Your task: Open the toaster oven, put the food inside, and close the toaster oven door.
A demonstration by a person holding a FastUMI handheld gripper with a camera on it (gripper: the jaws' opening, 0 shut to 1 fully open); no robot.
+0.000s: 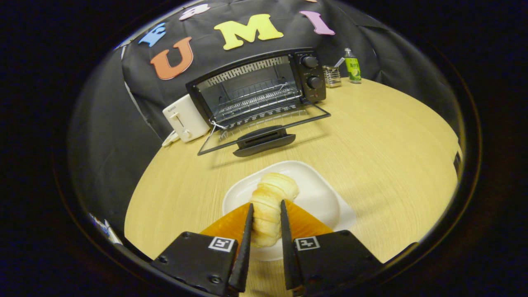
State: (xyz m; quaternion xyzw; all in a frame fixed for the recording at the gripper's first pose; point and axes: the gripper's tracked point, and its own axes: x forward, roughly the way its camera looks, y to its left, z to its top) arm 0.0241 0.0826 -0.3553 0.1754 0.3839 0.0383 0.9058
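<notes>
The tool (266, 208) grips one ridged bread roll (270, 203), both fingers pressing its flanks at a narrow spread. The roll's long axis runs roughly along the fingers, its far end leaning toward 1 o'clock and reaching just past the fingertips, its near end sitting back between them. It lies over one white plate (317, 194), a rounded-square dish resting on the light wooden bench (383, 148); whether the roll touches the plate or is lifted off it cannot be told.

Beyond the plate, toward 12 o'clock, stands one black toaster oven (258, 84) with its door (264, 130) dropped flat open toward the tool, the dark handle (264, 140) at the door's near edge. The oven's mouth faces the tool, a wire rack (258, 99) visible inside, and two knobs sit one above the other on its panel at the 3 o'clock side of the mouth. Just beside the oven at 9 o'clock is one white pop-up toaster (185, 117). Out at 1 o'clock from the oven stand one wire holder (331, 76) and one upright green bottle (352, 66), near each other at the bench's far edge.
</notes>
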